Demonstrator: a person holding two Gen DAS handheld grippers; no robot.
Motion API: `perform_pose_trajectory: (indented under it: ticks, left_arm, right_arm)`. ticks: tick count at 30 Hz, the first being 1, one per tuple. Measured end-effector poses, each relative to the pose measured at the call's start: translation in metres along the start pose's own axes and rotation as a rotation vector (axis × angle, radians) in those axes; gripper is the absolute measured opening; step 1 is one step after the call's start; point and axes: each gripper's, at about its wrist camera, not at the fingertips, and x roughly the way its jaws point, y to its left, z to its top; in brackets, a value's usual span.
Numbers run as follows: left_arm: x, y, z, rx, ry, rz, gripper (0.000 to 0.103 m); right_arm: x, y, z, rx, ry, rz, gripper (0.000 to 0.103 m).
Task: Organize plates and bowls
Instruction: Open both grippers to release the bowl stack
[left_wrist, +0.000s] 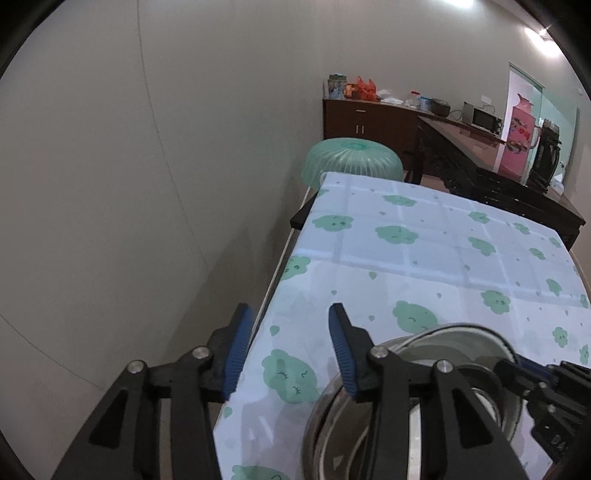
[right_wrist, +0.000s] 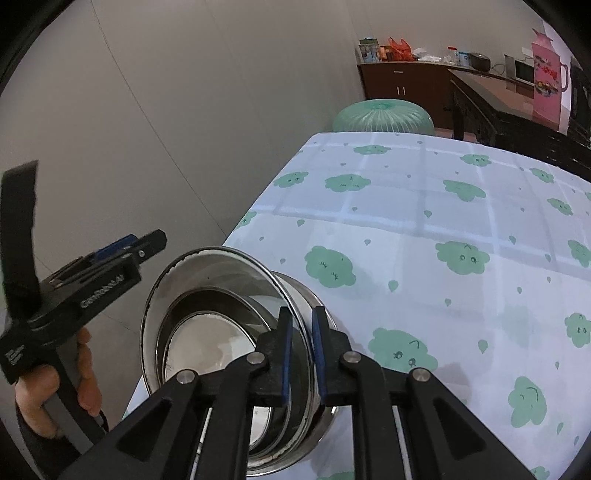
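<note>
A stack of steel bowls and plates (right_wrist: 221, 332) sits tilted at the near left corner of the table; it also shows in the left wrist view (left_wrist: 424, 387). My right gripper (right_wrist: 302, 343) is shut on the rim of the stack's right side, one blue pad inside and one outside. It also shows in the left wrist view (left_wrist: 532, 373). My left gripper (left_wrist: 288, 350) is open and empty, held over the table's left edge just left of the stack. In the right wrist view it (right_wrist: 122, 247) hangs off the table beside the wall.
The table wears a white cloth with green clouds (left_wrist: 424, 251). A green plastic food cover (left_wrist: 351, 158) stands beyond the far end. A dark side table with a pink thermos (left_wrist: 521, 136) is at the right. A grey wall (left_wrist: 129, 184) runs close along the left.
</note>
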Motion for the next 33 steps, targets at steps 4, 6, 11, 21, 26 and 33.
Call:
perform_pose_trajectory:
  ticks: [4, 6, 11, 21, 26, 33]
  left_arm:
    - [0.006, 0.002, 0.000, 0.001, 0.005, 0.007, 0.043]
    - [0.007, 0.003, 0.000, -0.006, 0.004, 0.005, 0.043]
    - [0.011, -0.001, 0.000, -0.004, -0.001, 0.005, 0.043]
    - [0.027, -0.016, 0.005, 0.014, 0.006, 0.051, 0.043]
    - [0.036, -0.018, 0.006, 0.008, 0.017, 0.053, 0.043]
    - [0.044, -0.021, 0.008, 0.020, 0.040, 0.058, 0.044]
  right_arm:
    - [-0.001, -0.001, -0.002, -0.022, 0.008, -0.001, 0.014]
    - [-0.009, -0.005, -0.001, 0.008, -0.007, 0.035, 0.014]
    - [-0.038, -0.004, 0.012, 0.004, -0.180, 0.003, 0.014]
    - [0.008, 0.021, 0.020, -0.125, -0.188, -0.166, 0.014]
    - [0.021, 0.017, 0.019, -0.121, -0.174, -0.179, 0.014]
    - [0.032, 0.014, 0.021, -0.120, -0.162, -0.185, 0.014]
